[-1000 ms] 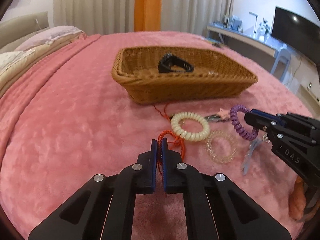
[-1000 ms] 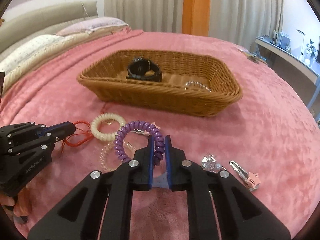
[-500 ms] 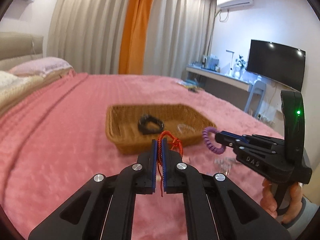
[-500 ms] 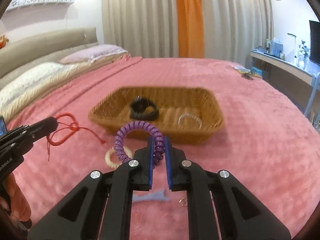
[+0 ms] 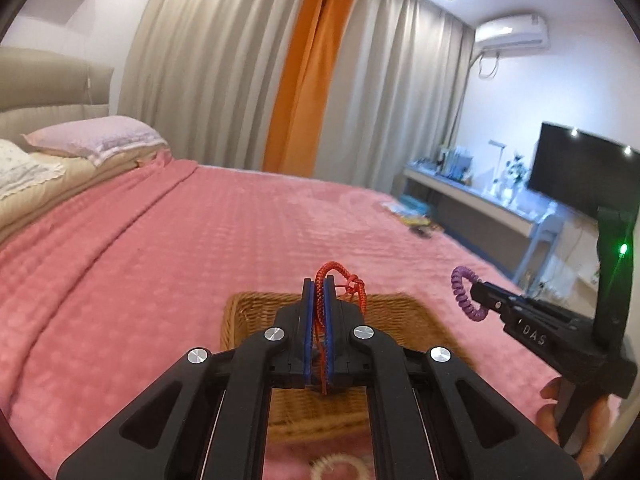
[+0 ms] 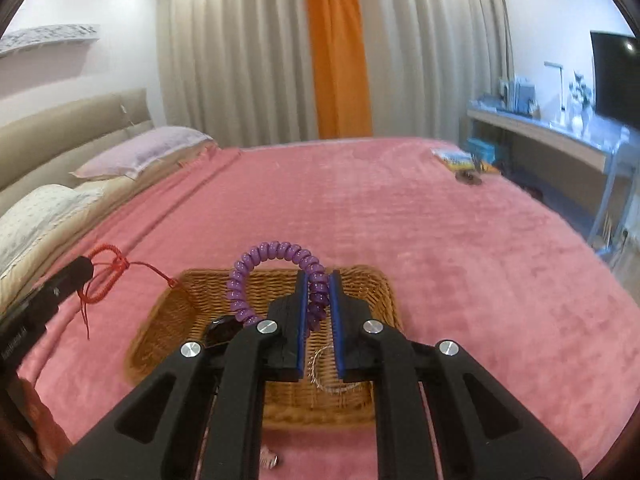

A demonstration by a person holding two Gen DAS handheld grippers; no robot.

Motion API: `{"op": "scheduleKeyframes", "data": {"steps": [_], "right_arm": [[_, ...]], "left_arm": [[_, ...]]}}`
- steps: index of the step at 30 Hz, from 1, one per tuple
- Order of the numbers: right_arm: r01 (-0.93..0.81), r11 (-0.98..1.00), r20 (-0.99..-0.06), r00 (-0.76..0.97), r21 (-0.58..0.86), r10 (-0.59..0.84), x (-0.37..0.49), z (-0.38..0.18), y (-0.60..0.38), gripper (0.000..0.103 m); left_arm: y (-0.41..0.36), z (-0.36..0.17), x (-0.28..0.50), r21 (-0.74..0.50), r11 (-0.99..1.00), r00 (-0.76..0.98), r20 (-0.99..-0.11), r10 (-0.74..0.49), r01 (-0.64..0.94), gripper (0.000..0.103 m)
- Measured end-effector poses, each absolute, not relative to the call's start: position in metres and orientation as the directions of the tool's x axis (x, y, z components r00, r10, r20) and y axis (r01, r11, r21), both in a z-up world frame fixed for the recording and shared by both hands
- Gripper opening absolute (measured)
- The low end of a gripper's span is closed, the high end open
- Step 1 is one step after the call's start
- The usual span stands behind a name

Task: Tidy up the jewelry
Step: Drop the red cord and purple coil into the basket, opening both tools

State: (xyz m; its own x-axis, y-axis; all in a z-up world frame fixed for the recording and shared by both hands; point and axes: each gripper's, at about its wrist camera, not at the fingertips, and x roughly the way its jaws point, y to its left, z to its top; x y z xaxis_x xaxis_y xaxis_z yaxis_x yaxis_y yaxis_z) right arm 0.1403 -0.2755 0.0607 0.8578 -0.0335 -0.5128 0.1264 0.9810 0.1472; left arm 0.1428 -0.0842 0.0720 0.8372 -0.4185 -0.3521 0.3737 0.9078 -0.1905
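Left wrist view: my left claw (image 5: 319, 284) is clamping the red cord bracelet (image 5: 340, 282), which I have lifted off the pink bed (image 5: 160, 248) and am now carrying above the wicker basket (image 5: 248, 312). My right claw (image 5: 474, 294) is alongside, gripping the purple spiral band (image 5: 464, 294)

Right wrist view: my right claw (image 6: 318, 280) is starting to part over the basket (image 6: 168, 320), and the purple band (image 6: 272, 252) is resting loosely against one pad. I judge both pieces are ready to drop in beside the black watch (image 6: 220, 330)
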Motion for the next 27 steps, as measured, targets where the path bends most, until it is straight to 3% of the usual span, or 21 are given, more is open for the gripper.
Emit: {"op": "scheduleKeyframes", "data": {"steps": [11,18,21,25,27], "right_arm": [[0.129,0.990,-0.741,0.670,0.061,-0.042,0.209,-0.019,-0.263,0.009],[0.127,0.990,-0.772,0.634,0.058,-0.036,0.210,-0.032,-0.261,0.009],[0.119,0.989,-0.760,0.650,0.084,-0.014,0.204,-0.028,-0.263,0.010],[0.117,0.989,-0.742,0.670,0.091,-0.011,0.193,-0.015,-0.264,0.019],[0.106,0.990,-0.731,0.683,0.095,-0.003,0.183,-0.006,-0.263,0.020]], "left_arm": [[-0.105,0.005,0.203,-0.135,0.926,0.763,-0.532,-0.368,0.352,0.002],[-0.106,-0.007,0.205,-0.115,0.927,0.740,-0.571,-0.355,0.356,0.004],[-0.104,-0.004,0.198,-0.121,0.922,0.742,-0.560,-0.369,0.367,0.017],[-0.101,0.008,0.179,-0.139,0.908,0.750,-0.522,-0.406,0.394,0.047],[-0.099,0.016,0.171,-0.160,0.898,0.752,-0.498,-0.432,0.410,0.048]]}}
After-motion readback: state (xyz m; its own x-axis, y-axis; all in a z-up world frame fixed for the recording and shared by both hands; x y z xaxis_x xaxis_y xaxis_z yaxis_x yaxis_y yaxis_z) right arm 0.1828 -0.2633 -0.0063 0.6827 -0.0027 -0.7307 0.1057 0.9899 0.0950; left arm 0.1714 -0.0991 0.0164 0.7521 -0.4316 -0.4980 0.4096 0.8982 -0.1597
